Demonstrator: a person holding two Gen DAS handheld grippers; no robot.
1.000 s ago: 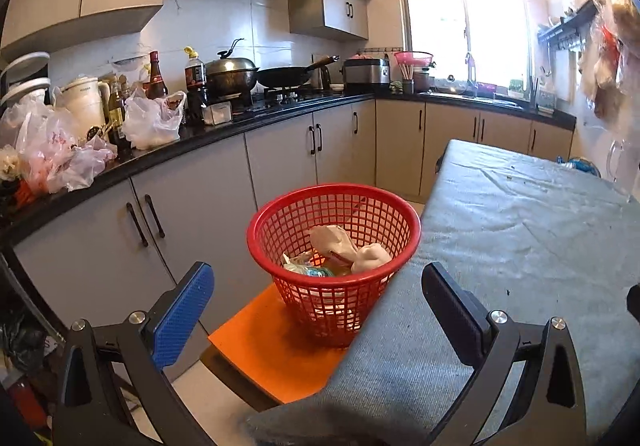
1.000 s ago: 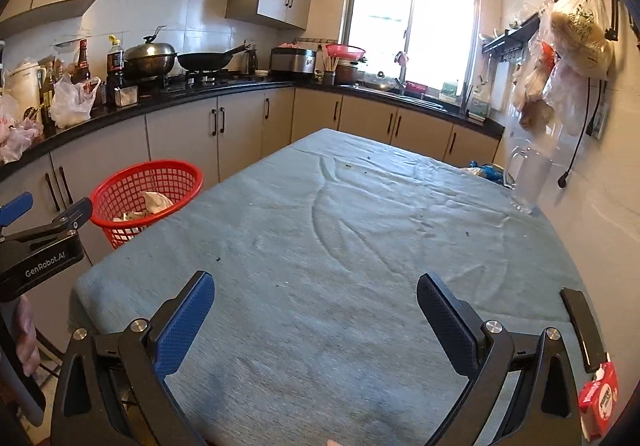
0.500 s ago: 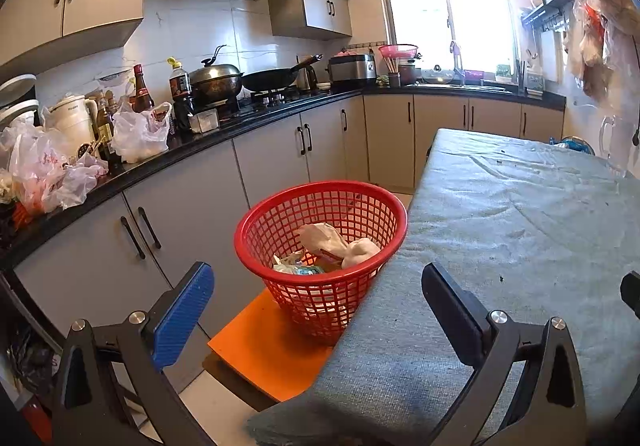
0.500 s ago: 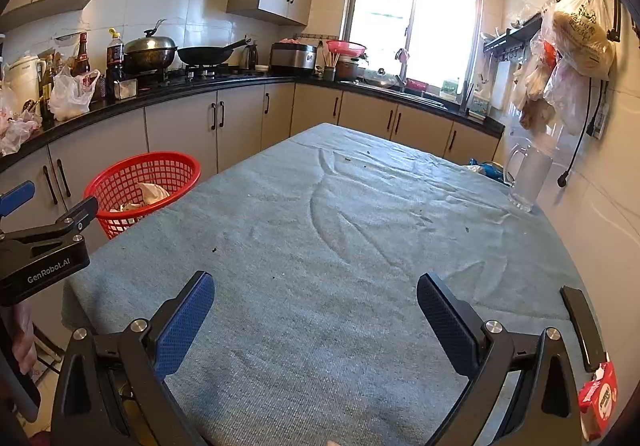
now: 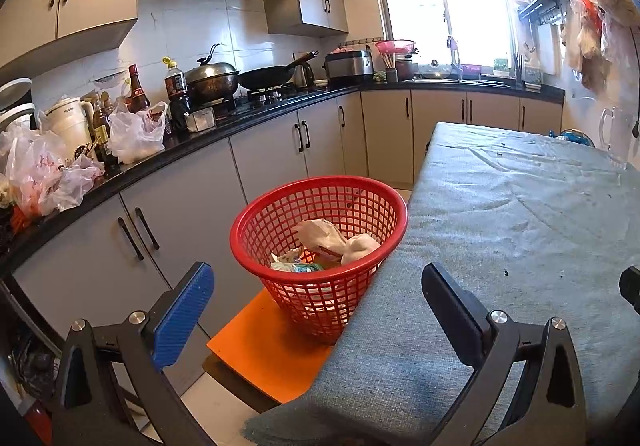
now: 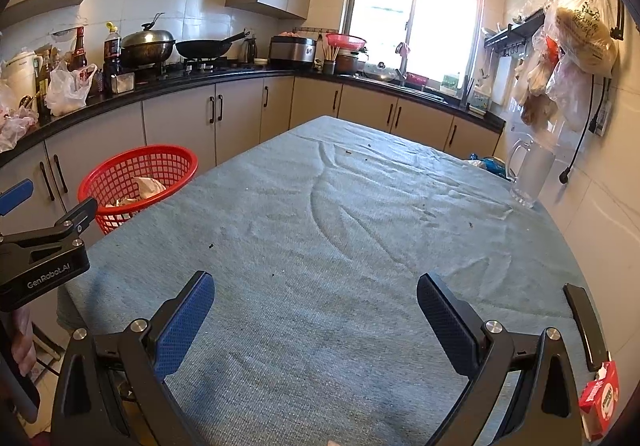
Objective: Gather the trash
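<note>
A red mesh basket (image 5: 280,206) stands on an orange stool (image 5: 264,362) beside the table's left edge; it also shows in the right wrist view (image 6: 120,170). Crumpled paper and wrappers (image 5: 332,242) lie inside it. My left gripper (image 5: 316,290) is open and empty, held in front of the basket at the table's near corner. My right gripper (image 6: 316,306) is open and empty, above the grey-blue tablecloth (image 6: 340,226). The left gripper's body (image 6: 44,258) shows at the left of the right wrist view. A red and white carton (image 6: 600,400) lies at the table's near right edge.
A kitchen counter (image 5: 160,154) with plastic bags, bottles, a kettle, pots and a wok runs along the left and back walls. A frosted glass mug (image 6: 530,178) stands at the table's far right by the wall. Bags (image 6: 576,46) hang on the right wall. Small dark crumbs dot the cloth.
The left wrist view has shifted slightly, so the basket sits a little further left and away. The right gripper has moved a little forward over the table. Both grippers stay open.
</note>
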